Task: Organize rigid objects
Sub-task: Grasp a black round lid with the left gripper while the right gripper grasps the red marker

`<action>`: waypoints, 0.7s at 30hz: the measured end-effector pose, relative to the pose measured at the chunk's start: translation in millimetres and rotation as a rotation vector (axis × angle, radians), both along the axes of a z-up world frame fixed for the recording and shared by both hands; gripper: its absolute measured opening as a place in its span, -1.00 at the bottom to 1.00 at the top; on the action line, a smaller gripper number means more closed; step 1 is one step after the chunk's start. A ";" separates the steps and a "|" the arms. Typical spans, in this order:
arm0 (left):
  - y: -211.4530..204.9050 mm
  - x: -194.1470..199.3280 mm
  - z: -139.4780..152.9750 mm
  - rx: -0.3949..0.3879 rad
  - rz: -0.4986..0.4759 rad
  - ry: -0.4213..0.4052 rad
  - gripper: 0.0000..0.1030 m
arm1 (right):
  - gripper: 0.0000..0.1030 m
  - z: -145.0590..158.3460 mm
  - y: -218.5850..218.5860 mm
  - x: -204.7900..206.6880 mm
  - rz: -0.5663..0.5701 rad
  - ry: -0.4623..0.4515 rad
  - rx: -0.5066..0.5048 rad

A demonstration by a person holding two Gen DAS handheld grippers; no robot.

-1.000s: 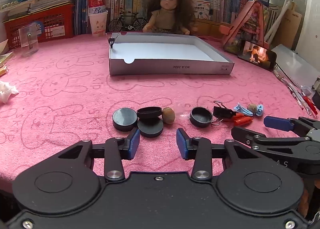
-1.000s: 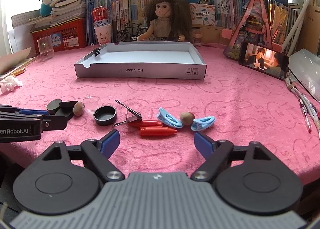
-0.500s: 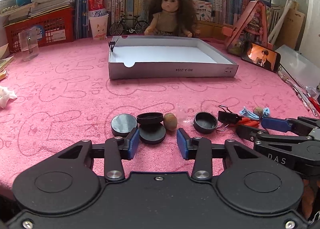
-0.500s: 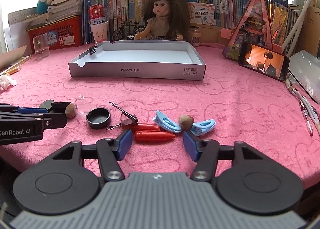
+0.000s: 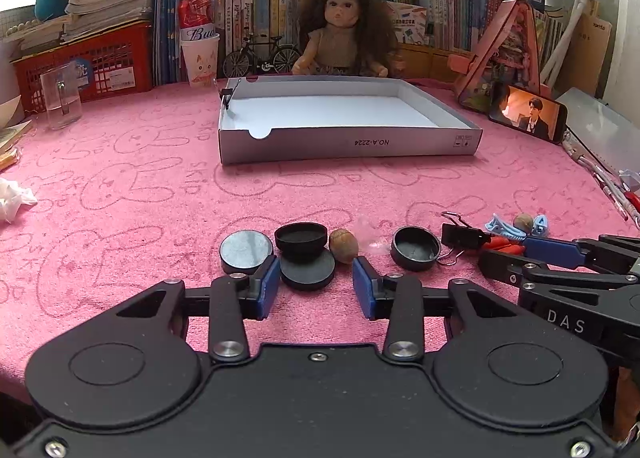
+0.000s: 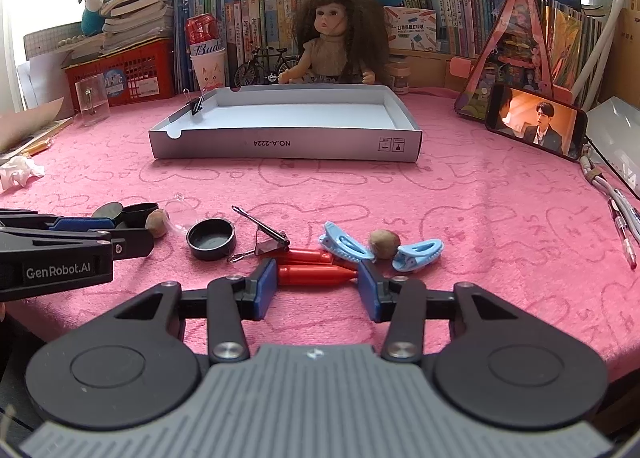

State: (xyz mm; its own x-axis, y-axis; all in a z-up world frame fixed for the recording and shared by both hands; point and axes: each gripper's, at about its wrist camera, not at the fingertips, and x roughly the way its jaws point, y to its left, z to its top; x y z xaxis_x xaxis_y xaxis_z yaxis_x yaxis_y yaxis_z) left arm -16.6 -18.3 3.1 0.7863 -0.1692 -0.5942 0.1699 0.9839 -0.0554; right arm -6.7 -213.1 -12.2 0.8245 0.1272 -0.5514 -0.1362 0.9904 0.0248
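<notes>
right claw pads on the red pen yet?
Cannot tell. In the right wrist view the near red plastic pen lies between the closing right claw pads, its ends hidden behind them.

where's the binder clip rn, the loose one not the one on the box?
Right wrist view, left of centre: the loose binder clip lies on the pink cloth between the black cap and the red pens.

Farther red marker [image 6: 304, 257] — partly hidden behind the blue clip [image 6: 344, 244].

- Fuzzy pink cloth [image 5: 140, 178] with embossed rabbits covers the table.
- Matt white cardboard tray [image 5: 348, 144].
- Matt black plastic caps [image 5: 414, 248]; glossy red plastic pens [image 6: 316, 275].
</notes>
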 end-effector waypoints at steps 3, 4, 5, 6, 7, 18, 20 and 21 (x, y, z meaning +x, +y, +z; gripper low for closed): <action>-0.8 -0.2 -0.2 0.003 -0.002 -0.002 -0.27 | -0.04 0.4 0.7 0.0 0.000 0.000 0.002; -1.2 0.4 -0.2 0.005 -0.003 -0.003 -0.27 | -0.04 0.5 0.7 0.1 0.001 0.000 0.002; -1.1 1.2 -0.2 0.007 -0.003 -0.004 -0.27 | -0.04 0.6 0.8 -0.1 0.001 0.000 0.003; -1.0 2.2 -0.4 0.006 -0.002 -0.004 -0.27 | -0.04 0.6 0.9 -0.1 0.001 0.000 0.003; -0.7 3.5 -0.6 0.001 -0.003 -0.005 -0.26 | -0.04 0.7 1.0 -0.1 0.000 0.000 0.004; -4.7 6.1 -1.3 0.012 -0.035 -0.019 -0.43 | -0.05 3.0 0.2 -0.1 0.002 0.007 0.004; -6.2 0.6 1.0 0.003 -0.047 -0.020 -0.43 | -0.05 4.4 0.8 -1.4 0.008 0.002 0.003; -7.1 -1.5 2.4 0.001 -0.050 -0.024 -0.43 | -0.05 5.4 1.1 -2.1 0.010 -0.002 0.003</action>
